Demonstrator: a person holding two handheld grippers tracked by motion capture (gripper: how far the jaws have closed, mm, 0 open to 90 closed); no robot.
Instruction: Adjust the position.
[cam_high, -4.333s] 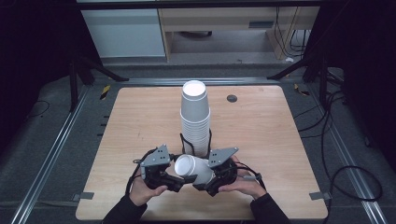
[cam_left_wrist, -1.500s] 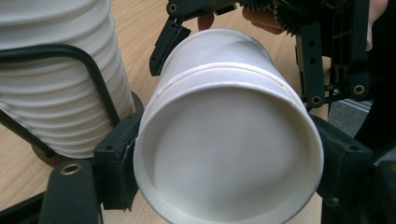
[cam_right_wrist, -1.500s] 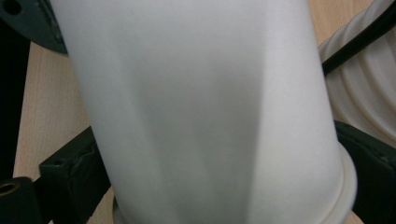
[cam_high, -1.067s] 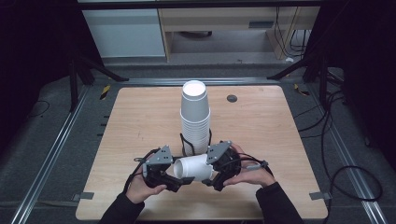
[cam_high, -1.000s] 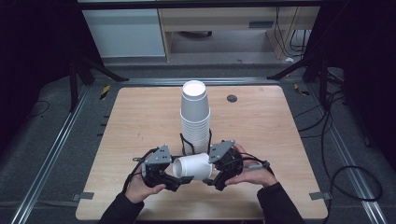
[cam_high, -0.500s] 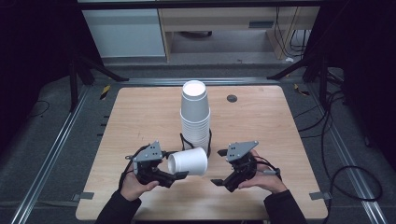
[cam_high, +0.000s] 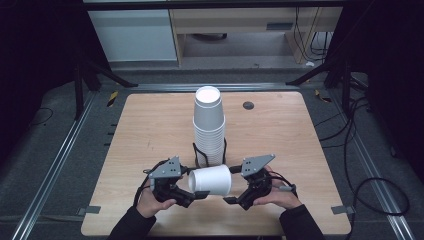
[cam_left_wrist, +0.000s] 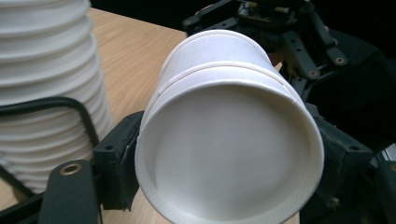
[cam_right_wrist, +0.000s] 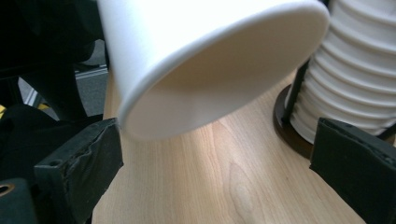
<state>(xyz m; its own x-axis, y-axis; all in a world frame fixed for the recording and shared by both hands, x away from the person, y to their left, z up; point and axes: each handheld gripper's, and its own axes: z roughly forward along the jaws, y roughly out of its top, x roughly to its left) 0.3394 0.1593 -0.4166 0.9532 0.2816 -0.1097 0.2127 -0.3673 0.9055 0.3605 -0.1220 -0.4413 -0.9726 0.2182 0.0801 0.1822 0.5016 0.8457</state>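
A: Which item is being handled, and where does it lie relative to the stack (cam_high: 209, 125)?

B: A single white cup (cam_high: 210, 179) lies on its side in the air just in front of the stack, on the person's side of it. In the high view its wide mouth points toward the right gripper (cam_high: 239, 199) and its base toward the left gripper (cam_high: 196, 196).

A: What do the left jaws do?

B: They are clamped on the cup. In the left gripper view the cup (cam_left_wrist: 229, 140) sits base-first between the two black jaws, one pressed against each side of its wall, with the stack (cam_left_wrist: 46, 93) close beside it.

A: And the right jaws?

B: They stand wide apart and grip nothing. In the right gripper view the cup's open rim (cam_right_wrist: 219, 60) hangs above and between them without touching either, and bare bench (cam_right_wrist: 224, 177) shows in the gap.

A: How is the stack arranged?

B: Upside-down white cups are nested in a tall column, held at the foot by a black wire holder (cam_high: 200, 154) standing near the middle of the bench (cam_high: 150, 125). A small dark disc (cam_high: 248, 105) lies to the right of the stack and behind it, well apart from it.
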